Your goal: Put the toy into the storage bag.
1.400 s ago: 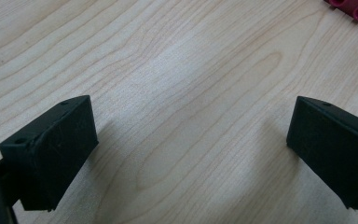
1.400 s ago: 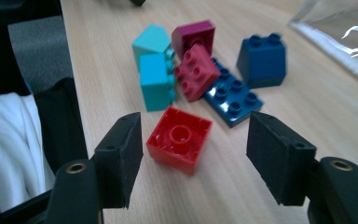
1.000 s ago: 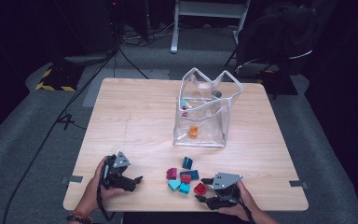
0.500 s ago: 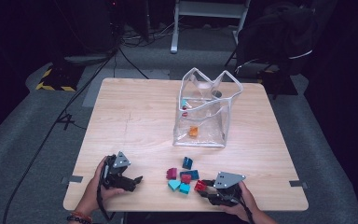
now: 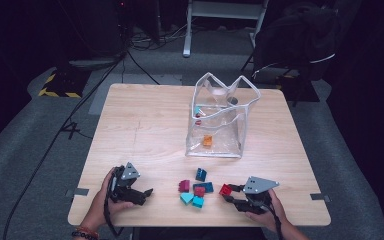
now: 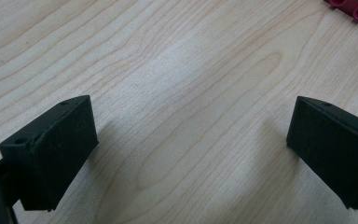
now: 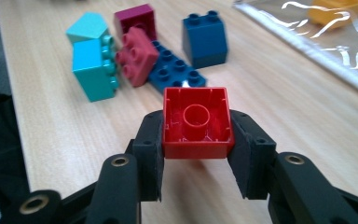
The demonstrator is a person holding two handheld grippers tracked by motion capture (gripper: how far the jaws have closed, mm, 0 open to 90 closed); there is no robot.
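My right gripper [image 5: 230, 194] is near the table's front edge, right of a small pile of bricks [image 5: 195, 192]. Its jaws have just been closing, and they are shut on a red brick [image 7: 196, 122] that they hold by two opposite sides, hollow underside toward the camera. In the high view the red brick [image 5: 225, 189] sits just right of the pile. In the right gripper view, teal [image 7: 93, 63], maroon [image 7: 137, 53] and blue [image 7: 204, 39] bricks lie beyond it. My left gripper [image 5: 146, 196] rests at the front left, open, with bare wood between its jaws [image 6: 191, 158].
A clear plastic bag [image 5: 220, 125] stands upright past the table's middle, with an orange brick [image 5: 207, 141] and a few other pieces inside. A person's hands hold both grippers at the front edge. Cables and chair legs lie on the floor behind the table.
My right gripper has drawn back to the right, away from the pile, with the red brick in it. The left gripper has stayed put.
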